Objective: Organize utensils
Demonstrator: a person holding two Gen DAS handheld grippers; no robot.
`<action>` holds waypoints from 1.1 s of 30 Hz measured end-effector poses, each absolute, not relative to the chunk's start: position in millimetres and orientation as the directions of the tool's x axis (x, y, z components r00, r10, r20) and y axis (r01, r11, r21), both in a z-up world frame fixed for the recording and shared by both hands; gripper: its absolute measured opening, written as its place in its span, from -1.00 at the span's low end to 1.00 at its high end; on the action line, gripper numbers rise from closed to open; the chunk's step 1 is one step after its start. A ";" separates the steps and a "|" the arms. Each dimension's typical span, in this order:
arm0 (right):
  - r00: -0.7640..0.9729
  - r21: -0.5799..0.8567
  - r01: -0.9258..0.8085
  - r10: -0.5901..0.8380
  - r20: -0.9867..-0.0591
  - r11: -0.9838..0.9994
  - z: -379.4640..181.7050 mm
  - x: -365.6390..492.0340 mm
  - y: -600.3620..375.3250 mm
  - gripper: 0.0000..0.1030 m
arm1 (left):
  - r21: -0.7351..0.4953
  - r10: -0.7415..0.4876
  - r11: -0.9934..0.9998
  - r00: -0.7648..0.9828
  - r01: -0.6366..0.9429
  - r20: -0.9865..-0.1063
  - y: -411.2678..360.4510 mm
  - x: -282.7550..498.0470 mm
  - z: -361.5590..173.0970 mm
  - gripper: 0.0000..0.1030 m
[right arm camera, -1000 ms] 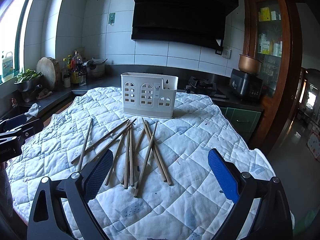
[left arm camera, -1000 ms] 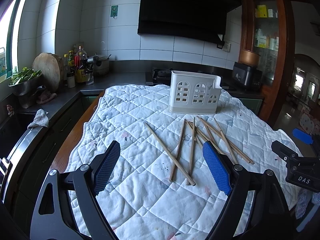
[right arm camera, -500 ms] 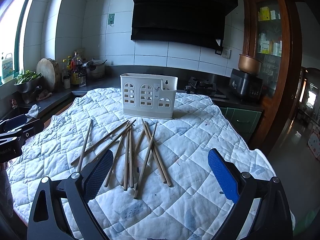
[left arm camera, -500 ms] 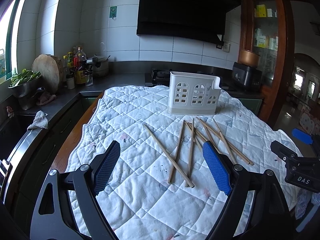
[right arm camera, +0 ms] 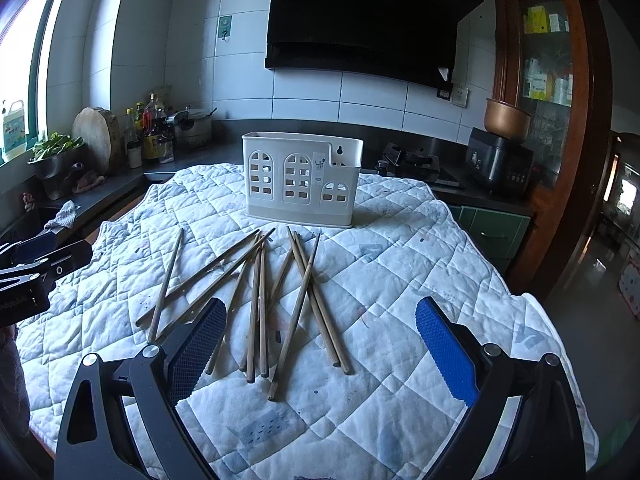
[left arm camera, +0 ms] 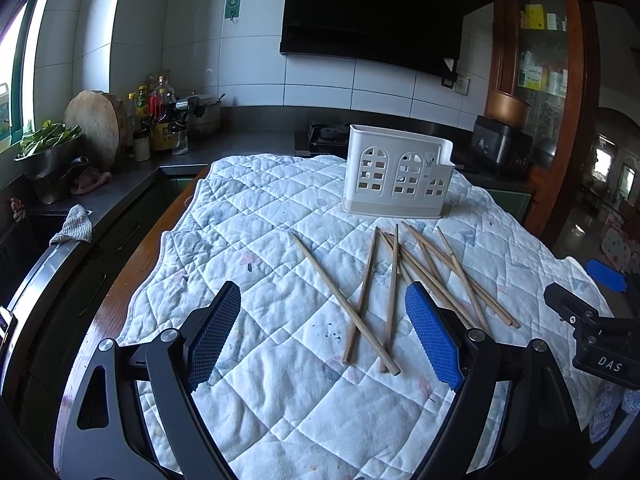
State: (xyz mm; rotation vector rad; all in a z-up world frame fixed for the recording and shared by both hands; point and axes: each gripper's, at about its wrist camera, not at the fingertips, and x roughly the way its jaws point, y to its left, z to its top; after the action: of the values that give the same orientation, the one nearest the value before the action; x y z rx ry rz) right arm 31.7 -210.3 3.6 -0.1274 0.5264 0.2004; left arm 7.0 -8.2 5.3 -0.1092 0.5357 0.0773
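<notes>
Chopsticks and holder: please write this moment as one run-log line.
chopsticks: loose on quilt | holder: upright, seemingly empty | left tool: open | right tool: open

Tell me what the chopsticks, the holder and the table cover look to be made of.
Chopsticks: probably bamboo or wood, matte tan, unpainted.
Holder: seemingly moulded plastic, smooth off-white, with cut-out arched windows.
Table cover: quilted fabric, soft, stitched in diamonds, stained.
</notes>
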 end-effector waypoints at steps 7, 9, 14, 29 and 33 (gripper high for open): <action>0.836 -0.067 -0.228 0.160 -0.524 0.971 -3.5 38.7 -208.1 0.79 | -0.092 0.036 0.991 0.852 -0.098 -0.522 -7.8 15.1 -1.4 0.63; 0.834 -0.067 -0.229 0.160 -0.528 0.971 -5.4 40.7 -207.4 0.79 | -0.094 0.032 0.991 0.848 -0.096 -0.529 -8.2 18.2 -4.7 0.63; 0.826 -0.063 -0.230 0.160 -0.541 0.971 -10.8 47.1 -206.8 0.79 | -0.094 0.028 0.991 0.837 -0.094 -0.546 -8.2 24.5 -12.8 0.63; 0.785 -0.047 -0.217 0.146 -0.602 0.975 -35.9 74.0 -212.8 0.77 | -0.121 -0.007 0.987 0.731 -0.103 -0.682 -12.8 58.8 -45.7 0.58; 0.776 -0.043 -0.216 0.145 -0.614 0.975 -40.8 79.8 -214.0 0.73 | -0.122 -0.008 0.986 0.706 -0.112 -0.708 -18.6 63.8 -52.2 0.42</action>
State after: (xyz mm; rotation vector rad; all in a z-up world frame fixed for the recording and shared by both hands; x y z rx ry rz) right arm 79.8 -214.0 -40.8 -0.1132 0.6548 0.1957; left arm 63.8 -18.6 -52.2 -0.1603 0.7854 0.0580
